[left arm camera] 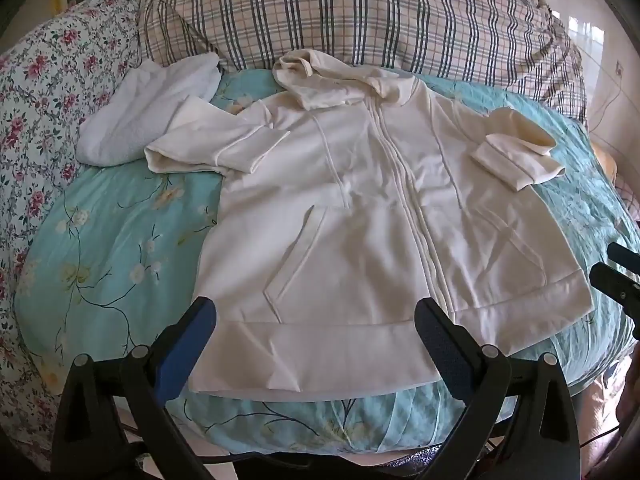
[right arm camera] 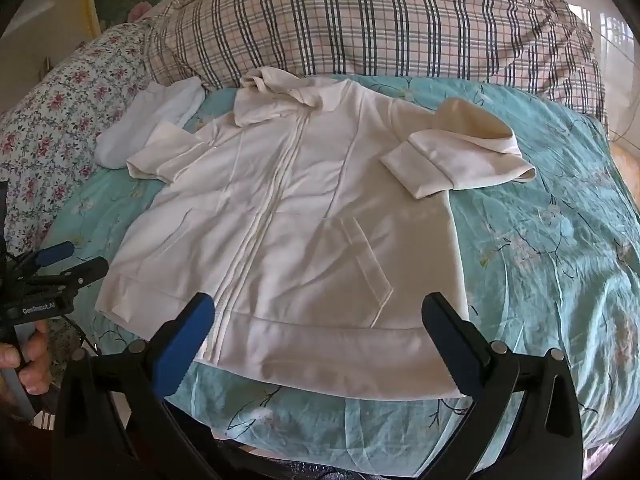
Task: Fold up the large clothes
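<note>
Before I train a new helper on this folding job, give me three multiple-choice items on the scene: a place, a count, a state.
1. Where does the white towel lie?
A. on the hoodie's hem
B. beside the hoodie's sleeve, by the plaid pillow
C. on the floor
2. How many slanted front pockets show on the hoodie?
A. one
B. two
C. four
3. How is the hoodie's front?
A. closed, lying flat
B. spread open
C. bunched in a ball

B: it rests left of the sleeve under the plaid pillow.
B: one each side of the front.
A: front edges meet.
</note>
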Demonstrator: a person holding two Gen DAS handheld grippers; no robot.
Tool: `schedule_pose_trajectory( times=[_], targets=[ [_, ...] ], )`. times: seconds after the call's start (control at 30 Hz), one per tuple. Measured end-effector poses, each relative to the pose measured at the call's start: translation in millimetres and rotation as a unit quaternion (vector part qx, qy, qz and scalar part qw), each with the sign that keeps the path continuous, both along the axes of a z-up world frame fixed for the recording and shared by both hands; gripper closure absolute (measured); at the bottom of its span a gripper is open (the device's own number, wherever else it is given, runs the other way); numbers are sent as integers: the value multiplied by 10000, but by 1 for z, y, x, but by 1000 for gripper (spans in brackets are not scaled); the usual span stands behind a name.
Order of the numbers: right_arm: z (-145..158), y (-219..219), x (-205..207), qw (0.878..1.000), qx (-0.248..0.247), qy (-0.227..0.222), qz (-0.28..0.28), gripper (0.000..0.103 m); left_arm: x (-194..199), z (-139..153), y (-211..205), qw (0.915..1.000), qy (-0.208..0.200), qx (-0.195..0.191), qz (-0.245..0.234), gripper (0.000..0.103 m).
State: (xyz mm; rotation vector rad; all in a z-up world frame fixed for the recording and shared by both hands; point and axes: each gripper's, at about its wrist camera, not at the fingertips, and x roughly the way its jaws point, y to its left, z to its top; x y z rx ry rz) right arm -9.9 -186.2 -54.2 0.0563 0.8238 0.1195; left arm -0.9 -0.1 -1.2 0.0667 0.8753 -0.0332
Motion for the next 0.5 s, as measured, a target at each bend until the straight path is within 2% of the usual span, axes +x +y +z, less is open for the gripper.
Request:
schedule_pose_trajectory(
  times=[0.13,0.17,0.37,0.5],
  targets=[
    [0,1,-2,10000,-8,-15,13,0,-1,-1,0,10000,-17,-15,24,3],
    [0,0,-2,9999,92,-133,6,0,-1,-2,-1,10000,-12,-21,30,3],
    [-2,0,1,10000,-41,5,30,0,9,2,5,10000,0,-82,25,3],
    [-2,1,2,10000,59,5,36,0,9,0,4,10000,7,-79,37,3]
  ],
)
